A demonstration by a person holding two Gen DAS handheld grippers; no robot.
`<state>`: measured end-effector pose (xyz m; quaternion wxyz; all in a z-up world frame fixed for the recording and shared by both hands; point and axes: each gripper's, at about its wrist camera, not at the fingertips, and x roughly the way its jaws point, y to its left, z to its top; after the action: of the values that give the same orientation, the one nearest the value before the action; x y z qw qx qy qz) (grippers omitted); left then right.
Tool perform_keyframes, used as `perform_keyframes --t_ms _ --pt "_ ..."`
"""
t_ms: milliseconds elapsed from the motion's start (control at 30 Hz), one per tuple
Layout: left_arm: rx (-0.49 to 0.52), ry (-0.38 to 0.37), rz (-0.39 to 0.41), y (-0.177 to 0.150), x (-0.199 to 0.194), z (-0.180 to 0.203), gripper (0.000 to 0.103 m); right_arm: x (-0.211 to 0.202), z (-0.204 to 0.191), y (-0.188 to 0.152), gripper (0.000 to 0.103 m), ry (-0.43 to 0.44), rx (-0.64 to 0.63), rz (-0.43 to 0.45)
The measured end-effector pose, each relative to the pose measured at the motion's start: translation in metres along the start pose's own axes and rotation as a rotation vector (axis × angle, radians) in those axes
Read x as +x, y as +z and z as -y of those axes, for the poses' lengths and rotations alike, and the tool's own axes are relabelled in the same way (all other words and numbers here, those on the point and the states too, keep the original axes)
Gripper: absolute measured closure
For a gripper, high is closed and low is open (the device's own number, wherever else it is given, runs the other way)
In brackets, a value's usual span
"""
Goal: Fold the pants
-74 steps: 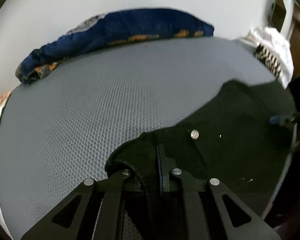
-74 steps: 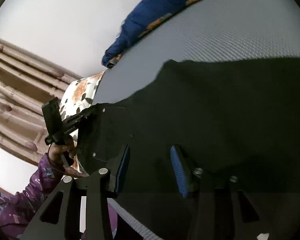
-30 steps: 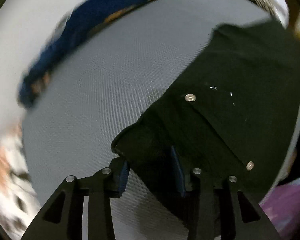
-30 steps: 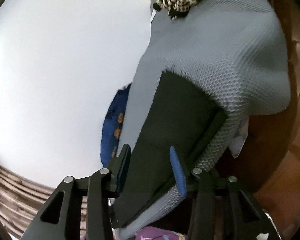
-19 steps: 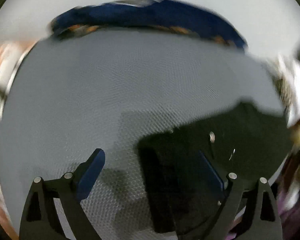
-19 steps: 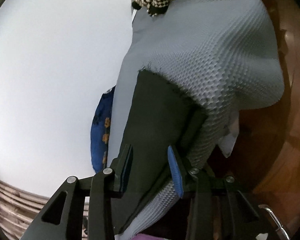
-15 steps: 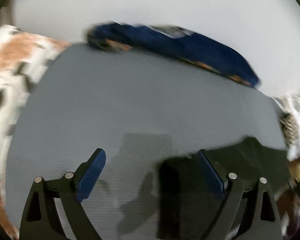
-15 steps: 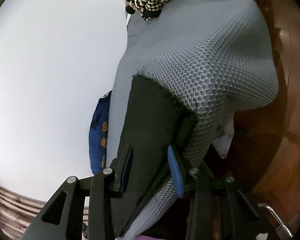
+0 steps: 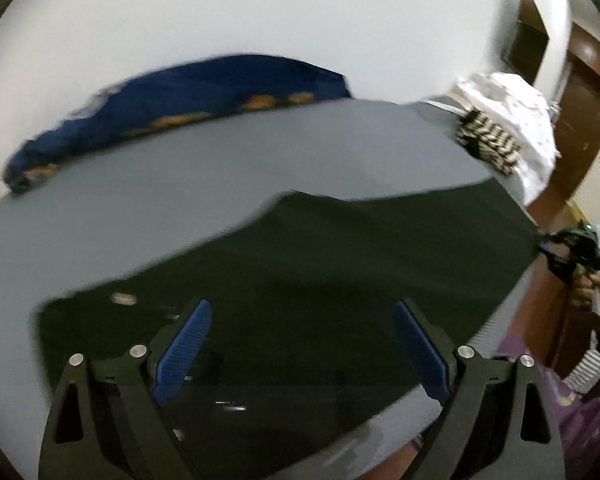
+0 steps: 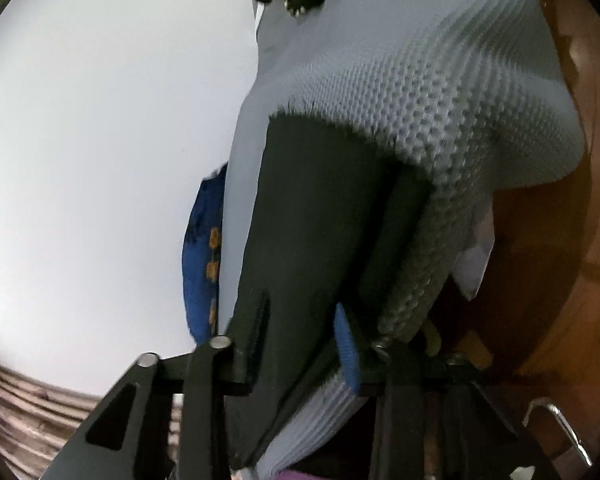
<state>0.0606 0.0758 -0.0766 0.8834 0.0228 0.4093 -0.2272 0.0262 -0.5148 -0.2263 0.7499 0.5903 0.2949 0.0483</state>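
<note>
The black pants (image 9: 340,264) lie flat on the grey mesh mattress (image 9: 180,184). My left gripper (image 9: 300,344) is wide open and empty, hovering over the waist end, with a metal button (image 9: 123,298) to its left. In the right wrist view the pants (image 10: 324,208) run along the mattress edge (image 10: 440,92), the leg end fringed at the top. My right gripper (image 10: 304,340) stands open with both fingers around the pants' near edge, not pinching it.
A blue and orange blanket (image 9: 172,100) lies along the wall behind the mattress. A striped cloth (image 9: 488,140) and white clothes (image 9: 512,104) sit at the far right corner. A wooden floor (image 10: 560,280) lies below the mattress edge.
My left gripper let go of the waistband, opened wide and swung back over the pants. My right gripper moved to the leg end at the mattress edge and stays open.
</note>
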Motion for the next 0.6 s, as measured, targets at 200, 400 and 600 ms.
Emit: perform_keyframes --t_ms 200,400,600 --pt "0.022 -0.033 -0.104 -0.007 0.053 0.033 0.011 -0.012 -0.004 -0.008 0.098 -0.009 -0.047 0.019" --pt "-0.007 -0.026 -0.142 -0.026 0.066 0.030 0.011 -0.007 0.013 -0.005 0.100 0.004 0.006 0.000" --pt "-0.013 -0.033 -0.141 -0.030 0.057 0.028 0.011 -0.035 0.026 -0.006 0.093 0.054 0.096 0.072"
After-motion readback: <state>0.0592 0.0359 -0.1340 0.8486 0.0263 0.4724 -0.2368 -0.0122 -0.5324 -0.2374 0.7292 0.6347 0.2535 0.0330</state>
